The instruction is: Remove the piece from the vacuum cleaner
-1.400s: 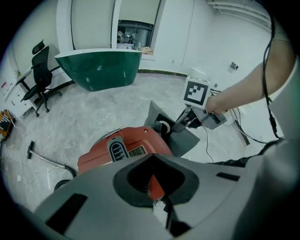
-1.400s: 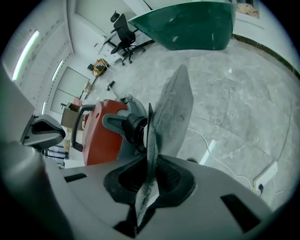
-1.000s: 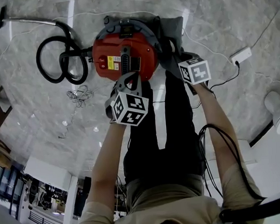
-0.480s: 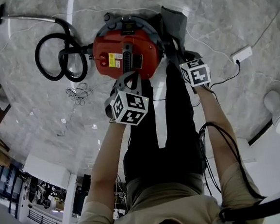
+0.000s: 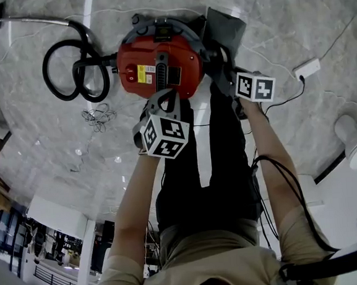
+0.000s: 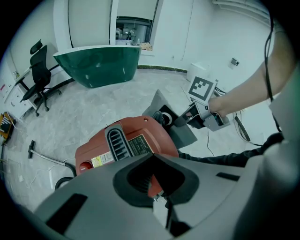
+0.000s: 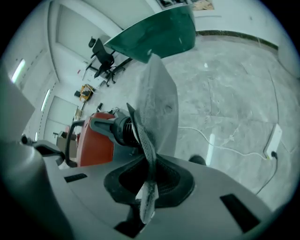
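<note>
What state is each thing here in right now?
vacuum cleaner, standing upright
grey bag, attached to the vacuum cleaner's side port
hose, coiled, joined to the vacuum cleaner
left gripper, shut on the vacuum cleaner's red edge
right gripper, shut on the grey bag

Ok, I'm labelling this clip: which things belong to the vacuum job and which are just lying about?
In the job: red vacuum cleaner, grey piece at its side, right gripper clamped on that piece, left gripper on its rim.
Lying about: power strip, loose wire bundle, green desk, office chair.
</note>
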A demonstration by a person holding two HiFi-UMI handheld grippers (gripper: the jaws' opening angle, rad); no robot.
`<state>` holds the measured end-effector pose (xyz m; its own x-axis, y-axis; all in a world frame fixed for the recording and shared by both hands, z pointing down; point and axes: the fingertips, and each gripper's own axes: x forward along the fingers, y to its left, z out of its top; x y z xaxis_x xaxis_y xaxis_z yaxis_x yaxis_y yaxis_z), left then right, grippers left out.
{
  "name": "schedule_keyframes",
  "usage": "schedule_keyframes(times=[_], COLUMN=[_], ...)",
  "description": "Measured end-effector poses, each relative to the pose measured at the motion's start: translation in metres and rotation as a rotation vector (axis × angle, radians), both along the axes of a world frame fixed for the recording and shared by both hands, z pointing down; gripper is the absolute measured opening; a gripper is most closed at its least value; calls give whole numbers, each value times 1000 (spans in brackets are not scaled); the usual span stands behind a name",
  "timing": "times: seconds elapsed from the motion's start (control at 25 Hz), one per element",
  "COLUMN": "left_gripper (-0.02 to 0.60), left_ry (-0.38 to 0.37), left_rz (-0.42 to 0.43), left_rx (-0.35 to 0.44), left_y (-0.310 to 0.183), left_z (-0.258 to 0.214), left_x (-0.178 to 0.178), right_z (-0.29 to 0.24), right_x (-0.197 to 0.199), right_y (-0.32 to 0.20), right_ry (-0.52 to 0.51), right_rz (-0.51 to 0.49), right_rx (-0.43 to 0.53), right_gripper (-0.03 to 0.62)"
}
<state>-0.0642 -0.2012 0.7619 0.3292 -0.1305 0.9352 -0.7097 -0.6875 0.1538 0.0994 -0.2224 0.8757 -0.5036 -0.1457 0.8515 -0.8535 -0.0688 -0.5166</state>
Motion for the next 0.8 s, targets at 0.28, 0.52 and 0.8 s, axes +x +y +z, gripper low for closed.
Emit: schedule_keyframes(times=[0.28, 0.52, 0.8], left_gripper=[3, 3, 3], left_ry=[5, 17, 43], left_rz=[2, -2, -14], left_rx=[-8, -23, -20], left_y=[3, 9, 6], left_z=[-4, -1, -4], left_x=[0, 2, 12], right_z=[0, 2, 6], right_x=[9, 12, 16], right_y=[2, -2, -1], right_ry=[154, 153, 195], right_rz=[-390, -357, -428], right_rx=[96, 92, 122], right_gripper=[24, 21, 21])
